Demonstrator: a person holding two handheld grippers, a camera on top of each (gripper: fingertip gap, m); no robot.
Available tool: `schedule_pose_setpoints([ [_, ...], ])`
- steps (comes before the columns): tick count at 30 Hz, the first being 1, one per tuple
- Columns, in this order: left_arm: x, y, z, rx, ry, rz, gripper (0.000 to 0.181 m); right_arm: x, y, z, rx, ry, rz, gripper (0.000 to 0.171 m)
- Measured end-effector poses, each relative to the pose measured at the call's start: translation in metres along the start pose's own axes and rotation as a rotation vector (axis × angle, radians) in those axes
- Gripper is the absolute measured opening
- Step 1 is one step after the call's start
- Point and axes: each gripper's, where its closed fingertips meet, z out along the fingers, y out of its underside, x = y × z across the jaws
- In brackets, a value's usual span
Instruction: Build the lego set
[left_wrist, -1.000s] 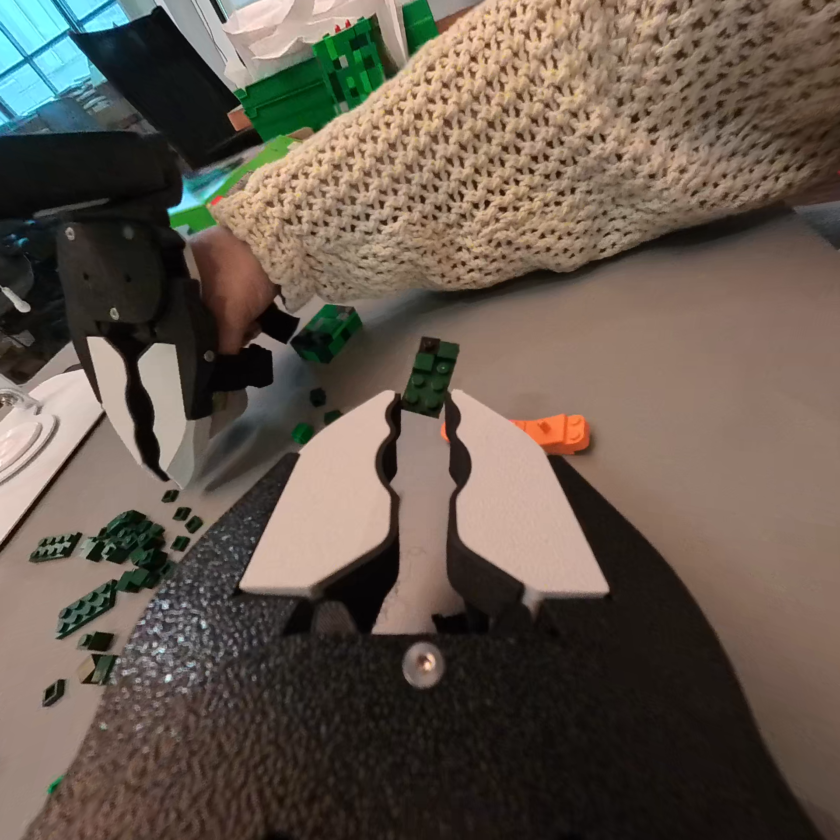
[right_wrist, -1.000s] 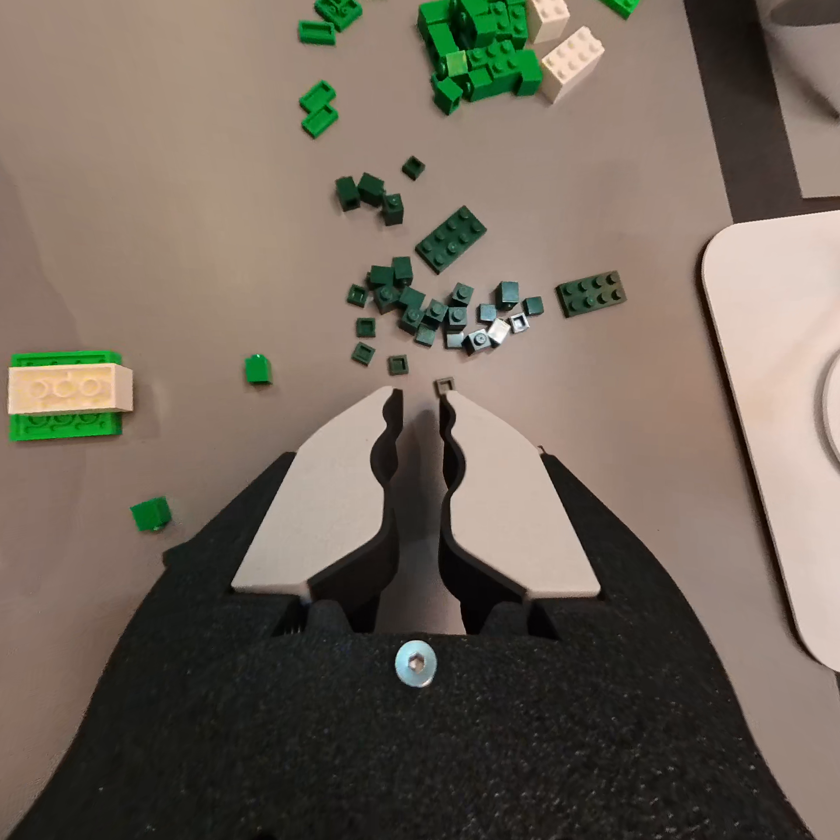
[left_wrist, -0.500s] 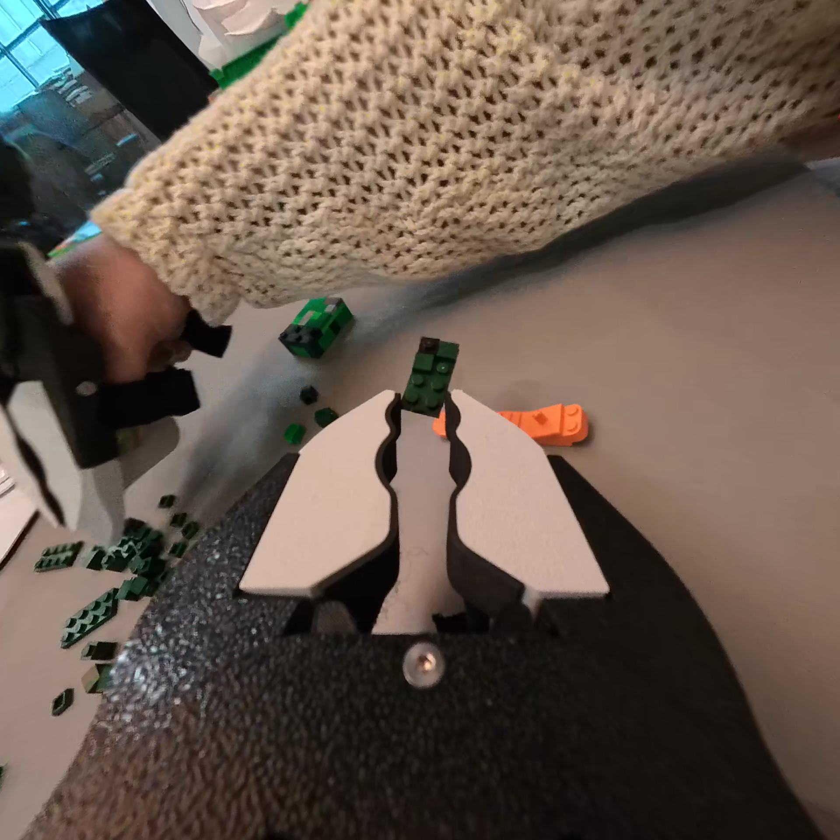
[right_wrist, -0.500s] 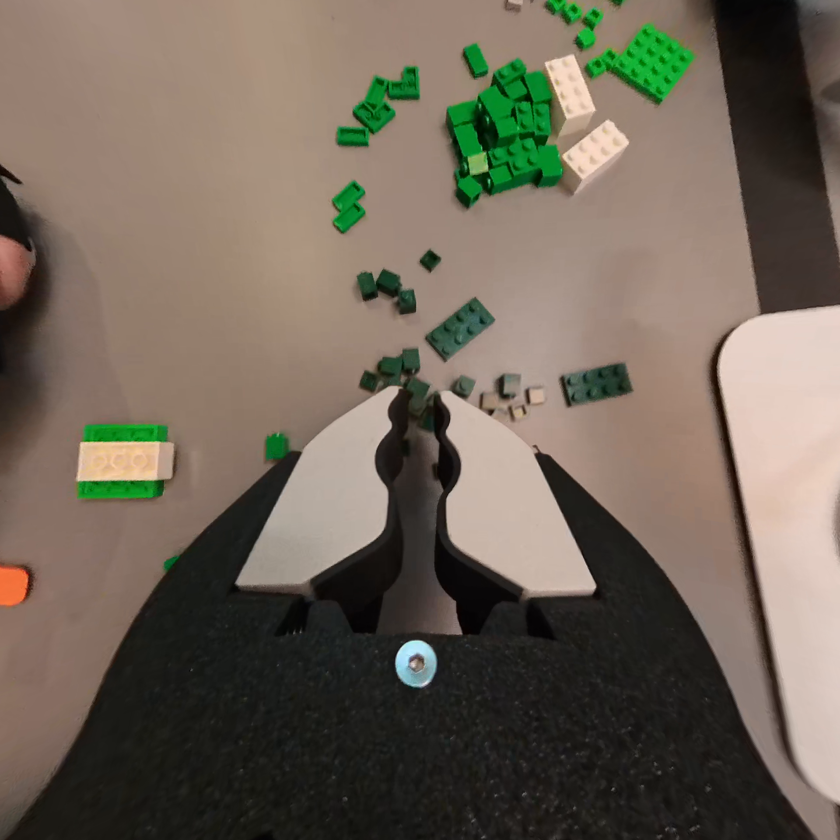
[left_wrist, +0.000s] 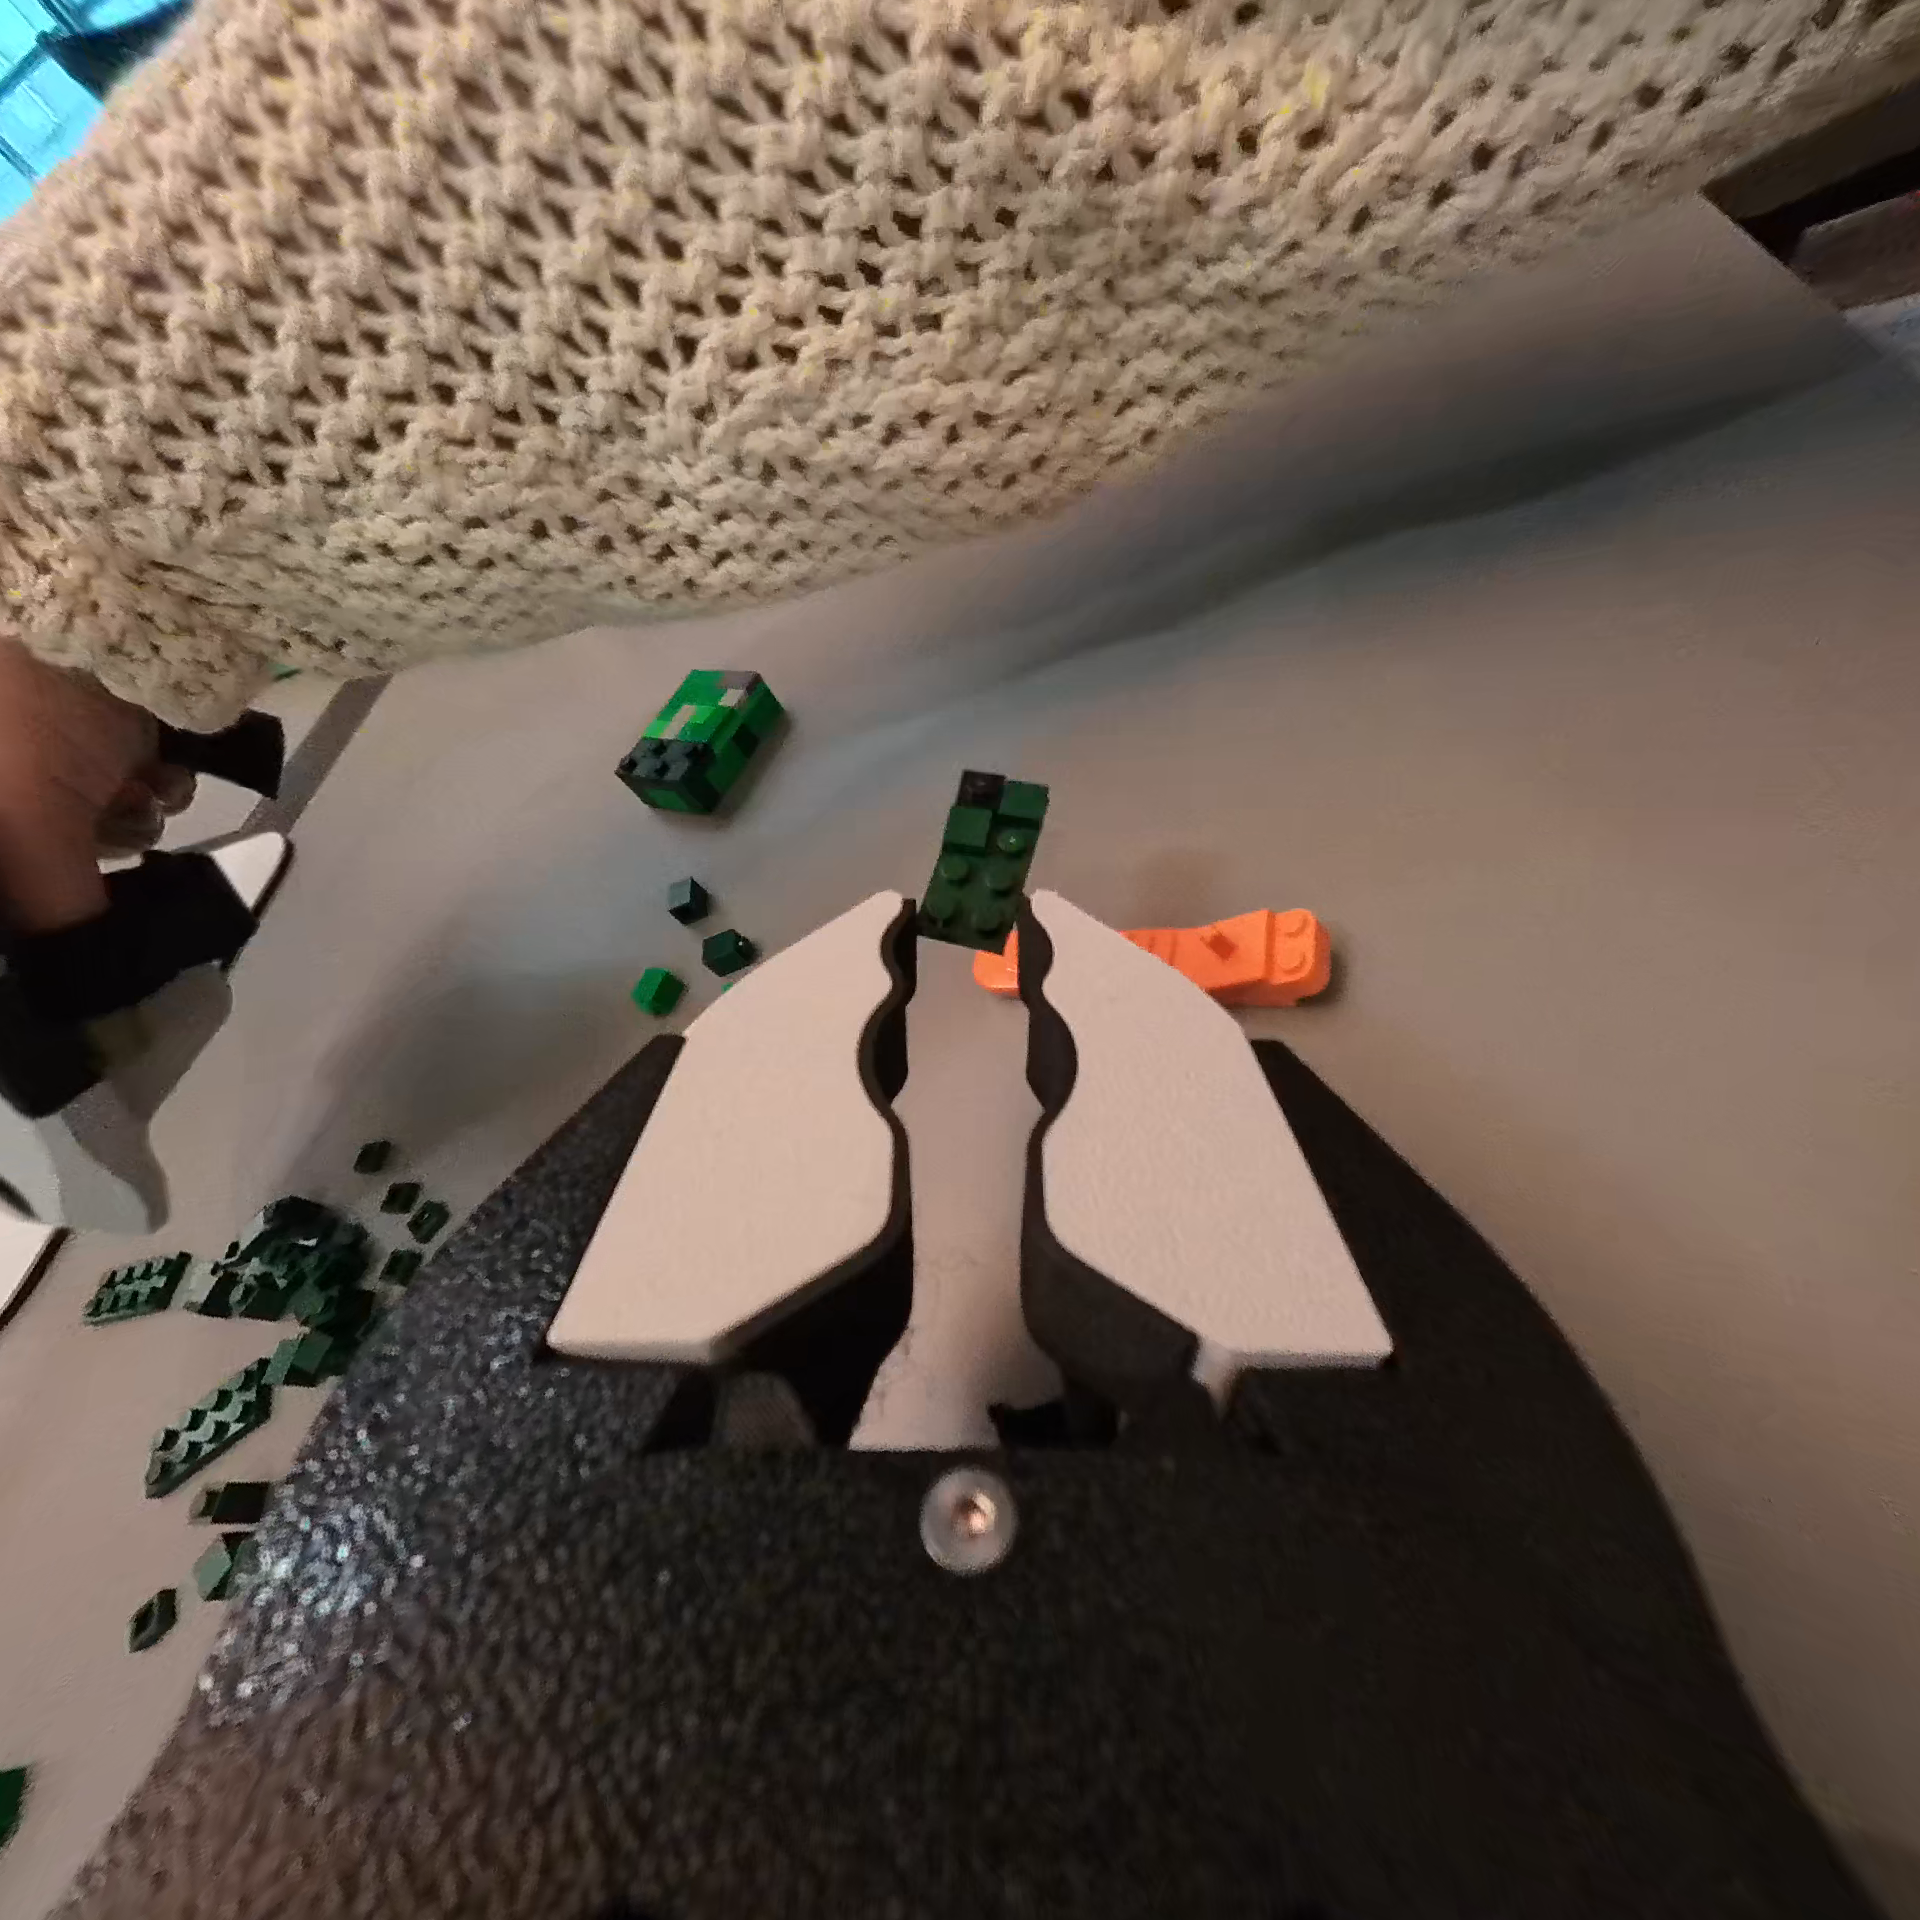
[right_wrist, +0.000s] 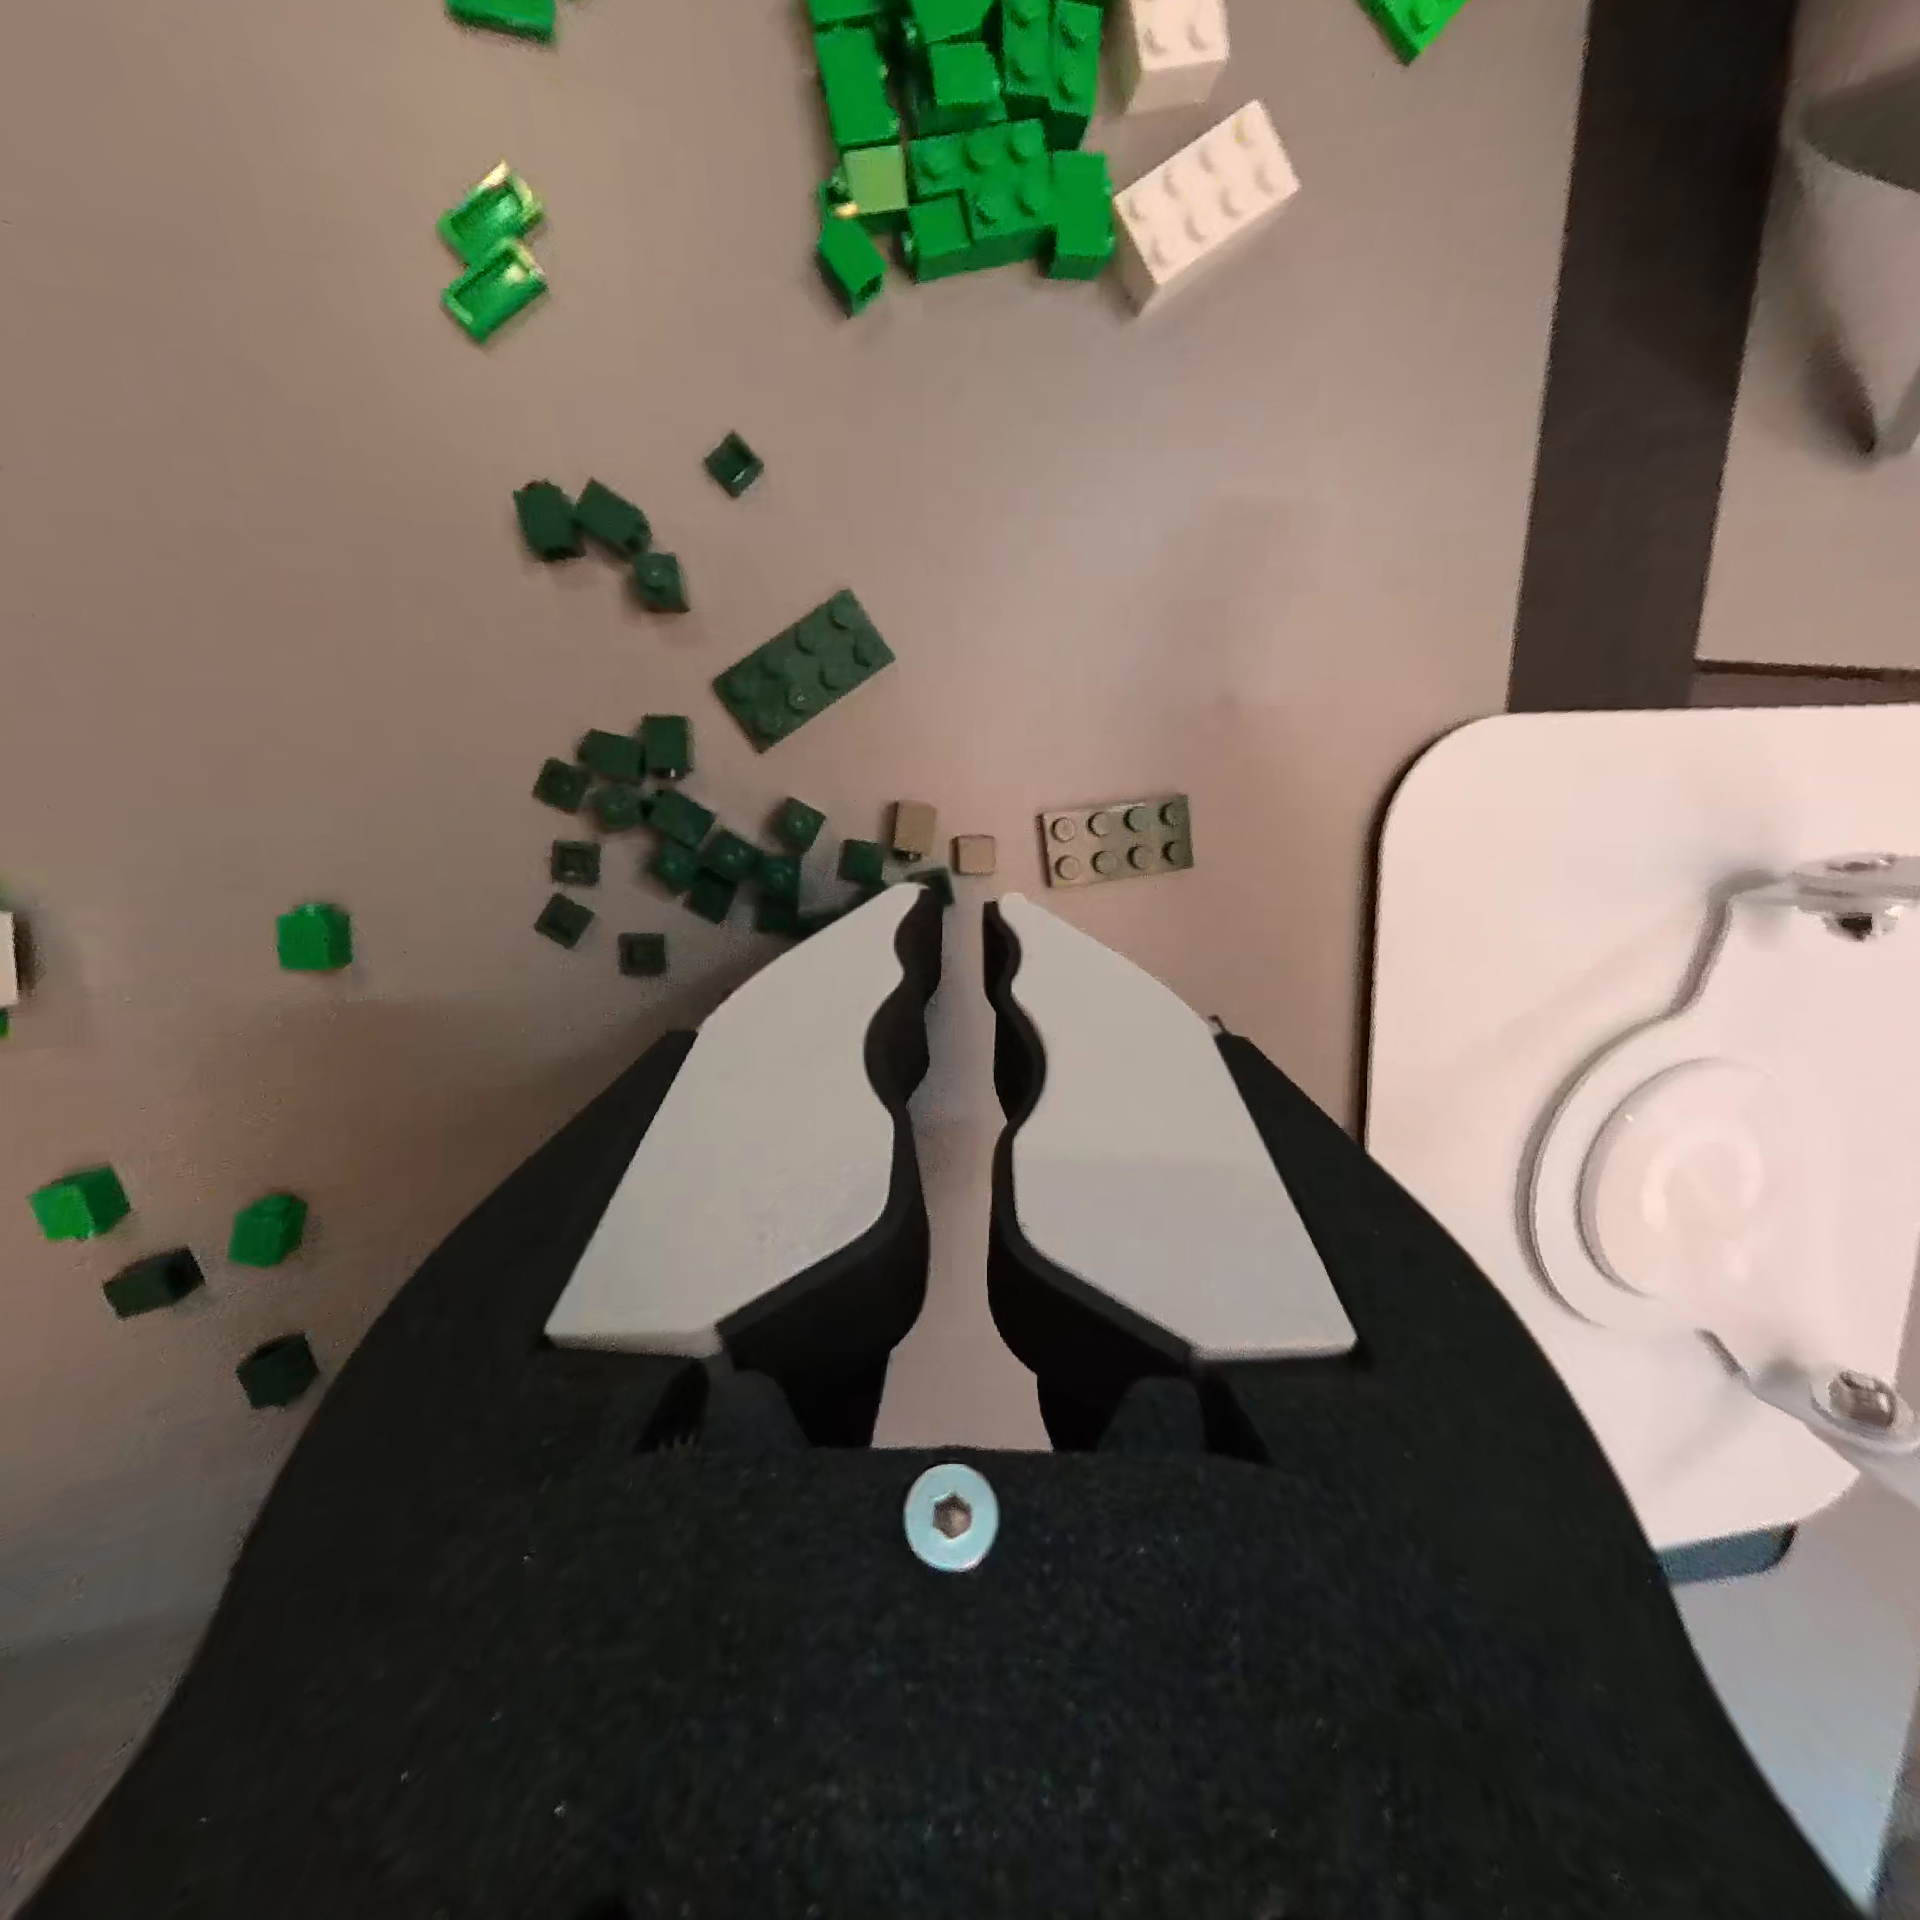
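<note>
1. The left gripper (left_wrist: 968, 914) pinches a dark green lego plate (left_wrist: 982, 864) at the frame's middle, tips narrow around it.
2. An orange brick separator (left_wrist: 1226, 956) lies just right of it on the grey table (left_wrist: 1455, 831).
3. The right gripper (right_wrist: 964, 909) has a narrow gap with nothing in it, beside a pile of dark green pieces (right_wrist: 686, 842) at middle left.
4. A knit sleeve (left_wrist: 831, 312) fills the top.

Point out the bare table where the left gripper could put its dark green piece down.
Bare table lies beyond the orange piece, under the knit sleeve. The left gripper grips the dark green piece. Crowded: dark green pile by the right gripper.
</note>
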Motion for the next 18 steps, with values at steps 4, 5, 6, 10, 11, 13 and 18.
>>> schedule_pose_setpoints([
  [4,0.001,0.001,0.001,-0.007,0.003,0.006,0.018,-0.001,0.007,0.007,-0.055,-0.017,-0.043,0.004],
  [5,0.001,0.001,0.001,-0.006,0.003,0.006,0.018,-0.001,0.008,0.010,-0.066,-0.022,-0.036,0.005],
  [6,0.001,0.000,0.000,-0.006,0.004,0.006,0.018,0.000,0.008,0.012,-0.070,-0.022,-0.030,0.005],
  [10,0.002,0.001,0.001,-0.009,0.006,0.010,0.018,-0.004,0.011,0.019,-0.078,-0.057,-0.053,0.003],
  [11,0.002,0.001,0.001,-0.011,0.007,0.011,0.018,-0.006,0.012,0.020,-0.075,-0.070,-0.061,0.005],
  [13,0.002,0.001,0.001,-0.014,0.009,0.013,0.018,-0.006,0.011,0.021,-0.066,-0.084,-0.032,0.010],
  [18,0.003,0.001,0.001,-0.016,0.012,0.015,0.018,0.005,0.005,0.018,-0.011,-0.073,0.026,0.012],
])
